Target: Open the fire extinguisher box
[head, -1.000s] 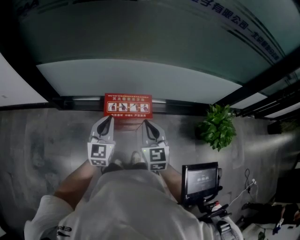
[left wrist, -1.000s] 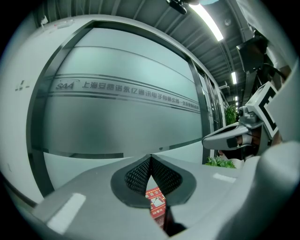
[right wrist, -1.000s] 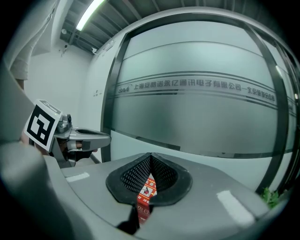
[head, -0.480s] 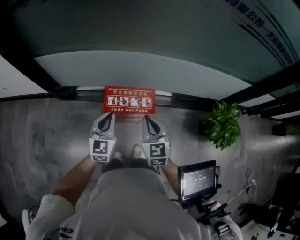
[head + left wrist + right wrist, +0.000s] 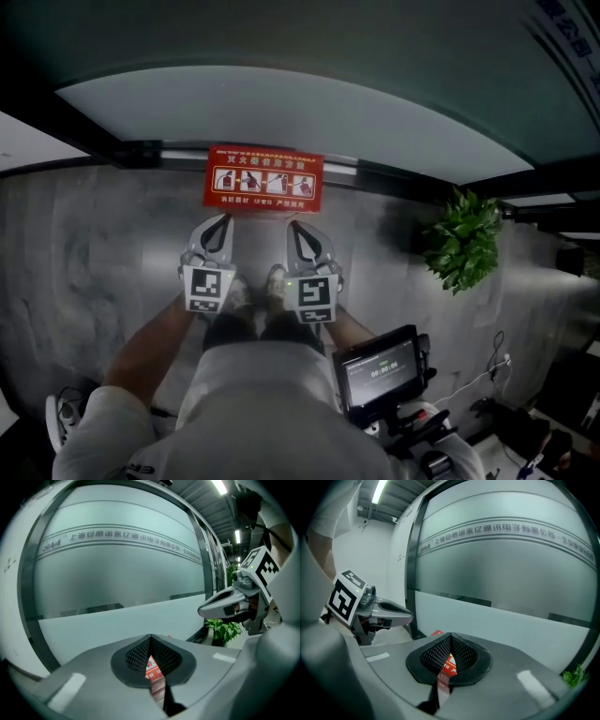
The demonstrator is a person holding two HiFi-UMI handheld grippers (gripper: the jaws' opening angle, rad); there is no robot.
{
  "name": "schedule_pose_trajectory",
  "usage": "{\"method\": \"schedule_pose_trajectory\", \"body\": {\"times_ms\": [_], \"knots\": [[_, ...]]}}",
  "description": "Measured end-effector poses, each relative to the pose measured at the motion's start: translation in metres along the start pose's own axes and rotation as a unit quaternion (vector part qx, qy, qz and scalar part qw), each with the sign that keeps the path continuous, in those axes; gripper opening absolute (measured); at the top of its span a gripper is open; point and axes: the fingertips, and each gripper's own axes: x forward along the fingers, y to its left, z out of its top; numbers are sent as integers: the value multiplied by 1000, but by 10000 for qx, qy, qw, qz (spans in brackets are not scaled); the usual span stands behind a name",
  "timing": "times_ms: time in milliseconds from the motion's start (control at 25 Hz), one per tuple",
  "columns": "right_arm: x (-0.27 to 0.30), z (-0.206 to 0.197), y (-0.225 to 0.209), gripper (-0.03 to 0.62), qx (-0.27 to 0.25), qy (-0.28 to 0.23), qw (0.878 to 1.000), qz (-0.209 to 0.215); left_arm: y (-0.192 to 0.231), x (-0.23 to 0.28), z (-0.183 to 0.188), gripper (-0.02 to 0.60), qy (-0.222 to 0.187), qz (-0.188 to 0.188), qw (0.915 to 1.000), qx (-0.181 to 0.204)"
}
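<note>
Together, the left gripper [image 5: 222, 223] and right gripper [image 5: 294, 227] are pointed at the red fire extinguisher box [image 5: 263, 178]. Both are closed on nothing.

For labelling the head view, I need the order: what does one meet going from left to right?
In order: left gripper → right gripper → screen → potted plant. The red box spans both grippers, so I leave it out.

floor [image 5: 255, 228] before red box [image 5: 263, 178] — open | plant [image 5: 461, 242] right, apart | glass wall [image 5: 309, 112] behind
</note>
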Motion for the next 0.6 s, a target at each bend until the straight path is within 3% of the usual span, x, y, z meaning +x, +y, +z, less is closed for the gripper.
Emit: {"method": "schedule_pose_trajectory", "body": {"times_ms": [600], "knots": [[70,-89,-8,14,33,541,9984,175,-16,68,-97,2,639,-209,9976,172]]}}
